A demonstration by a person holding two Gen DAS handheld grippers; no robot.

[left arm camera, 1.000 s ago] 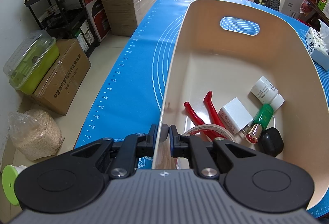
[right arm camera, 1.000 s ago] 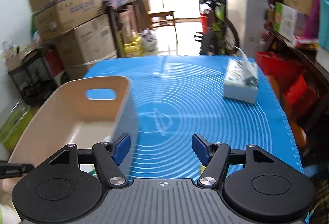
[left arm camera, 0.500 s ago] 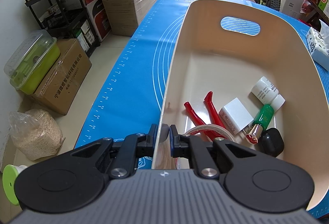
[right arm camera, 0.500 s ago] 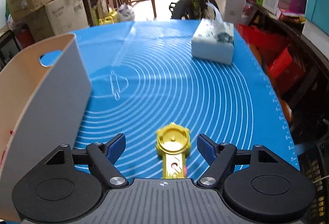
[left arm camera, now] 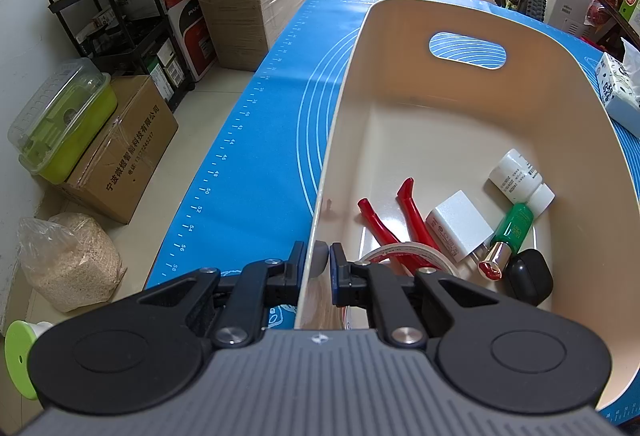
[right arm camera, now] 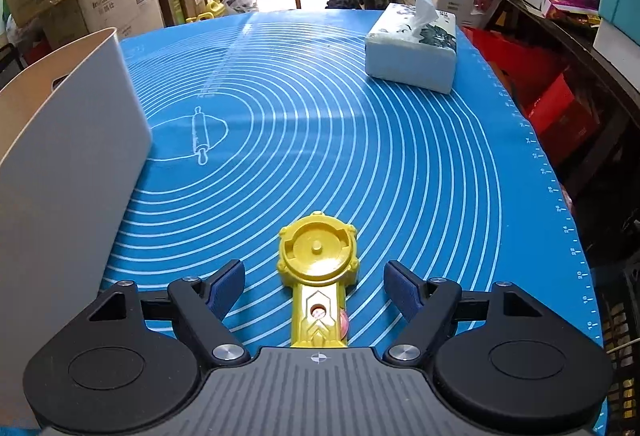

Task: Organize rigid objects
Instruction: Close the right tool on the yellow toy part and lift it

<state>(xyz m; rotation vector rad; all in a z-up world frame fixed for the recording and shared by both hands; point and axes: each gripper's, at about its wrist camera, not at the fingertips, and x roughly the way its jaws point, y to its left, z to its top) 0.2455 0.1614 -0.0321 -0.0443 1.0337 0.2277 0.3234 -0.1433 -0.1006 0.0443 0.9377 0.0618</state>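
Two grippers: left gripper (left arm camera: 318, 262) pinched on the bin (left arm camera: 460, 108) rim at lower centre, right gripper (right arm camera: 314, 286) spread wide around the yellow toy (right arm camera: 318, 268) on the blue mat (right arm camera: 360, 156). Risk: closing off-centre, twisting toy sideways, away from bin

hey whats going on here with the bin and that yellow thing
A person is tidying loose items into a cream bin on a blue mat. The left hand-held gripper is shut on the bin's near wall, holding it. Inside lie red pliers, a white charger, a white bottle, a lipstick and a black object. The right hand-held gripper is open, its fingers on either side of a yellow toy lying on the mat, not yet gripped. A tissue box sits further back.
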